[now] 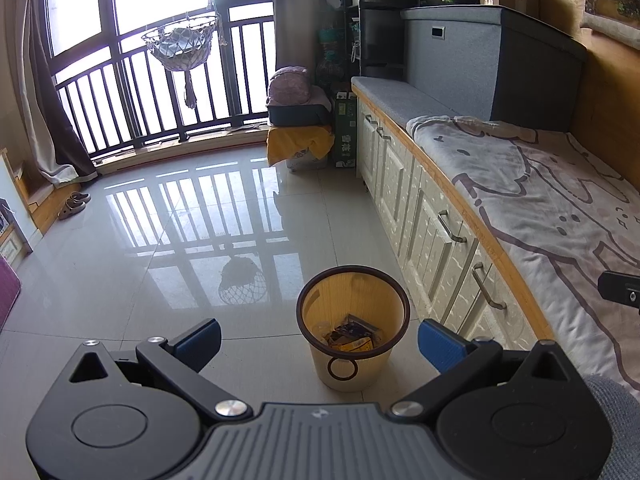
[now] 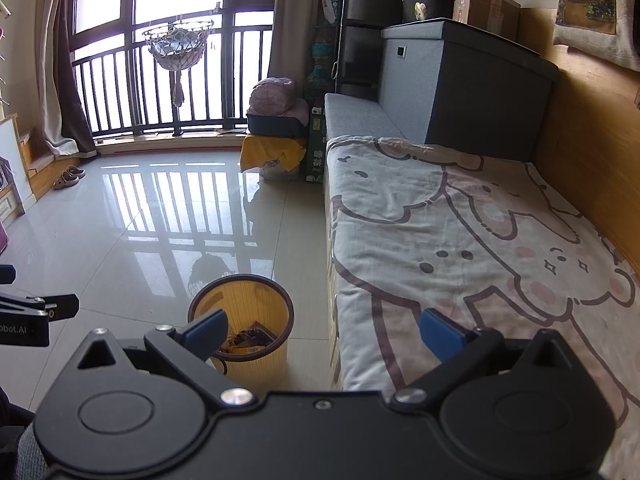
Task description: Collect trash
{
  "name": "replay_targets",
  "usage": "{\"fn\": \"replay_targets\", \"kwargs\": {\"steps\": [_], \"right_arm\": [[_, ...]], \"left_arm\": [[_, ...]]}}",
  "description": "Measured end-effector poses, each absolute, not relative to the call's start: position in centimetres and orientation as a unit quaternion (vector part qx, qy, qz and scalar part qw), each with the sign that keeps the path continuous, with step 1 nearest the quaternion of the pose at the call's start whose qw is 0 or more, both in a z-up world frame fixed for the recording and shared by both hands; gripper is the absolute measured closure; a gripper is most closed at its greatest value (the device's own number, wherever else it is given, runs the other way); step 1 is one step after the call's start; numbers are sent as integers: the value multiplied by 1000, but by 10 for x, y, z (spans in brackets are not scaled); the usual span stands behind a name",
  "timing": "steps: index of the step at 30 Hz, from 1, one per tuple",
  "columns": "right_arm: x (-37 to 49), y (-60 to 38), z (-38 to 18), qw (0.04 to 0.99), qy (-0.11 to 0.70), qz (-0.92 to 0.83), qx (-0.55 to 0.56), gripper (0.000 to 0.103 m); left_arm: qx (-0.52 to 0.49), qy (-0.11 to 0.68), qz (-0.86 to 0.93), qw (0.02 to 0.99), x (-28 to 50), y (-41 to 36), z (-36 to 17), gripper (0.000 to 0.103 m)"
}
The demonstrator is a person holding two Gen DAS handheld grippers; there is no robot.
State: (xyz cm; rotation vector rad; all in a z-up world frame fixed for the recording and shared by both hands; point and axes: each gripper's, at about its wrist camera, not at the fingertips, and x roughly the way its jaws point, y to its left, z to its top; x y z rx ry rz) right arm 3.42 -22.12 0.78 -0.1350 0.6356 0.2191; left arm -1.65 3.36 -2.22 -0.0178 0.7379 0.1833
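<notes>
Right now we hold both grippers over the glossy tiled floor (image 1: 120, 280), and both sets of fingers are released, spread wide with nothing between the blue pads.

From the left wrist view, our left gripper (image 1: 319, 338) points at a small yellow waste bin (image 1: 352, 332) with a dark rim, which stands upright on the floor just beside the white cabinet drawers (image 1: 432, 232) under the bed. Inside the bin we see crumpled wrappers (image 1: 354, 334), dark and yellow, lying at the bottom. The bin sits between our two left fingers (image 1: 202, 338) in this view, but further off, not touched by them.

From the right wrist view, our right gripper (image 2: 323, 332) hangs partly over the bed's edge; its left finger (image 2: 208, 330) overlaps the bin's near rim in the picture, while the right one stands before the cartoon-printed blanket (image 2: 460, 232) that covers the bed. The bin (image 2: 248, 308) shows the same wrappers (image 2: 250, 338) within. The other gripper's black body pokes in at the left edge.

A railed window (image 1: 160, 60) with a hanging net basket (image 1: 180, 44) closes the far side of the room.
</notes>
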Motion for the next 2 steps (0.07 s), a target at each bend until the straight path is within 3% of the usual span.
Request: {"fn": "replay_targets", "kwargs": {"steps": [2], "right_arm": [[34,-221,8,942,311,107,-66,0]], "left_arm": [[-8,360,90,929,-17,33,-22,0]]}}
